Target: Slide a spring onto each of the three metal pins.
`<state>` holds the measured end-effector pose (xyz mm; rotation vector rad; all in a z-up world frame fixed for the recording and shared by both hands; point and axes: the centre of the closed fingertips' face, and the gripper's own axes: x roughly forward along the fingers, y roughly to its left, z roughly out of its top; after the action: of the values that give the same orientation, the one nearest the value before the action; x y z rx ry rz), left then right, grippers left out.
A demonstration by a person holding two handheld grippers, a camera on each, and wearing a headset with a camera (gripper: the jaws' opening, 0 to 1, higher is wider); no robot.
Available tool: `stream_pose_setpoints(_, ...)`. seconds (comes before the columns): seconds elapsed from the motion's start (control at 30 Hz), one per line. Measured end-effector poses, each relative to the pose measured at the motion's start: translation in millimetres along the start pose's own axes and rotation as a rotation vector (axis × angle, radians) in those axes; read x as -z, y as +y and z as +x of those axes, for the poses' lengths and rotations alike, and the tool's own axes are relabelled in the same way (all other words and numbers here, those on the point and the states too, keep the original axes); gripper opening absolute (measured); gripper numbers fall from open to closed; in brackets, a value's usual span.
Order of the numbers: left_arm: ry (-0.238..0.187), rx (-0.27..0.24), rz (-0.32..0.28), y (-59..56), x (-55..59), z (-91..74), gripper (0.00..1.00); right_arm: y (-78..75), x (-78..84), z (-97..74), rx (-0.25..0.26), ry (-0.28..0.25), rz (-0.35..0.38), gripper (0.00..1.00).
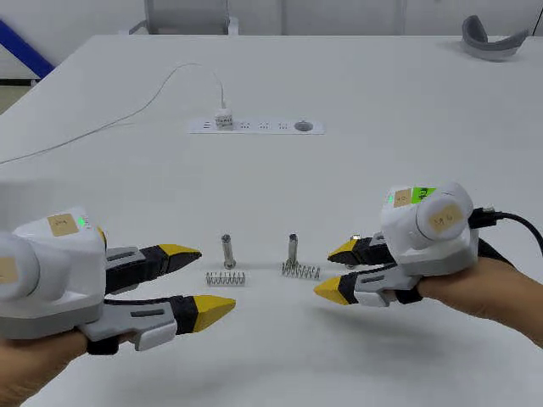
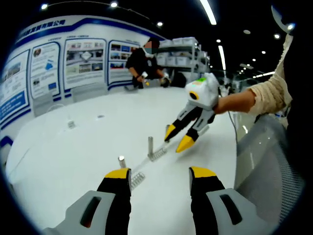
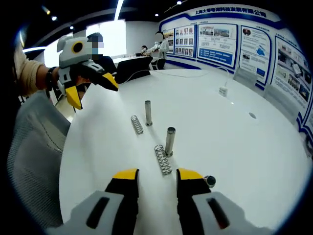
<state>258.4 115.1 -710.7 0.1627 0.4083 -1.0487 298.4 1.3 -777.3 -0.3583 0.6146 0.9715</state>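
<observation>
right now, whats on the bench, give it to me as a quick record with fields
pins: left pin and right pin, both standing upright and bare
springs: left spring and right spring, each lying flat on the table beside its pin
left gripper: open, empty, pointed at the left spring
right gripper: open, empty, tips close to the right spring
small metal piece: beside the right gripper's jaw; cannot tell if it is the third pin
background: power strip farther back
</observation>
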Motion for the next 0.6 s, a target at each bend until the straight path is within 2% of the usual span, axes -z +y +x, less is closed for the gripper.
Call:
stream_pose_setpoints(0.4,0.000,0.002,-0.016,-3.7,6.2,-0.6,0.47,-2.8,-2.6,19.3,-0.024,0.041,0.004,0.25)
stream_pose_setpoints(0.6,0.000,0.005,-0.019,-5.6,7.4,0.1,0.47,-0.5,0.1,22.9,-0.034,0.070,-0.006,0.22)
